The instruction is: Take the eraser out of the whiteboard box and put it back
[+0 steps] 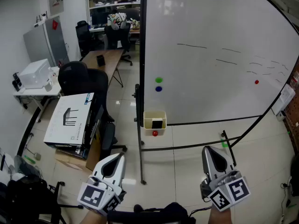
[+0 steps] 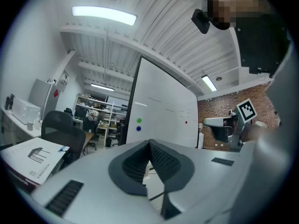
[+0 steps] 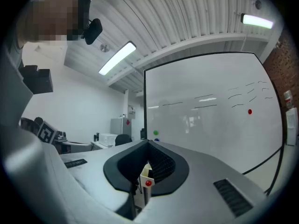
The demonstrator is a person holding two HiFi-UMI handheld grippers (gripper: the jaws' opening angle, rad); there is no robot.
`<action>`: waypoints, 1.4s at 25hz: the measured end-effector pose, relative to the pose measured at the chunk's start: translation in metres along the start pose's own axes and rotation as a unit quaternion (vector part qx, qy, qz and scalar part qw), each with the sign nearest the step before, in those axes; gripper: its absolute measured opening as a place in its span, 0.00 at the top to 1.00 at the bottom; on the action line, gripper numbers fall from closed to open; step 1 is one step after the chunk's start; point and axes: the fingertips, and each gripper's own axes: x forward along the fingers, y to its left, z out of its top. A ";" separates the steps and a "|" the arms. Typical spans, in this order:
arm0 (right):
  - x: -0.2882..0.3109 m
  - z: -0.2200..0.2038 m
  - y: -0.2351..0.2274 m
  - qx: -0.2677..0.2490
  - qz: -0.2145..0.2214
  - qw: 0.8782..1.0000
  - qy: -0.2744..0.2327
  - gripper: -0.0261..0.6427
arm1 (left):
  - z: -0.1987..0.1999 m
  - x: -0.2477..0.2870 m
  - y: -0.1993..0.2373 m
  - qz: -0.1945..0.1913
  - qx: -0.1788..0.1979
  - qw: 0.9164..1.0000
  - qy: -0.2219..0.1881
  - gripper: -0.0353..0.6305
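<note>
eraser point(image 1: 157, 123): dark block standing in the yellow whiteboard box point(image 1: 154, 117), which hangs at the lower left corner of the whiteboard point(image 1: 210, 64), with a red magnet point(image 1: 155, 133) on its front.
right gripper point(image 1: 210, 149): jaws pressed together, nothing between them, lined up on the box but well apart from it.
left gripper point(image 1: 120, 156): closed as well, empty, held low near the board's left edge.
step: looks like the approach, with nothing lifted out yet.
doing it well: open the right jaws before arriving, come in over the box's open top, pinch the eraser's exposed upper end, and lift straight up clear of the rim.
</note>
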 end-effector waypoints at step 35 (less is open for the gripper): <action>0.226 -0.074 -0.051 0.035 0.069 0.995 0.061 0.74 | -0.012 0.198 0.108 0.002 0.020 0.998 0.056 0.92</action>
